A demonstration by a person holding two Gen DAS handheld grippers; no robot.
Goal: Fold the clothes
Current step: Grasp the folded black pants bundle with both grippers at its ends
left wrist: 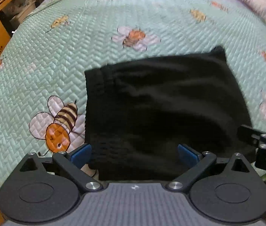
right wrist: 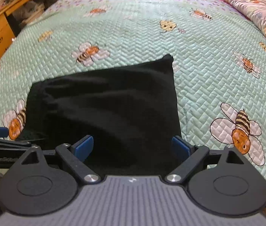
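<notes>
Bee-print quilt (right wrist: 199,75) bears one black, seemingly folded garment (right wrist: 104,103).

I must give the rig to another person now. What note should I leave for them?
Left gripper: jaws open, empty, at the near edge of the black garment.
Right gripper: jaws open, empty, at the same edge.
Garment: lies folded into a rough rectangle on the bee quilt.
Done: looks folded at least once.
Left: probably one more fold, or tidy the far corner that sticks up.
</notes>
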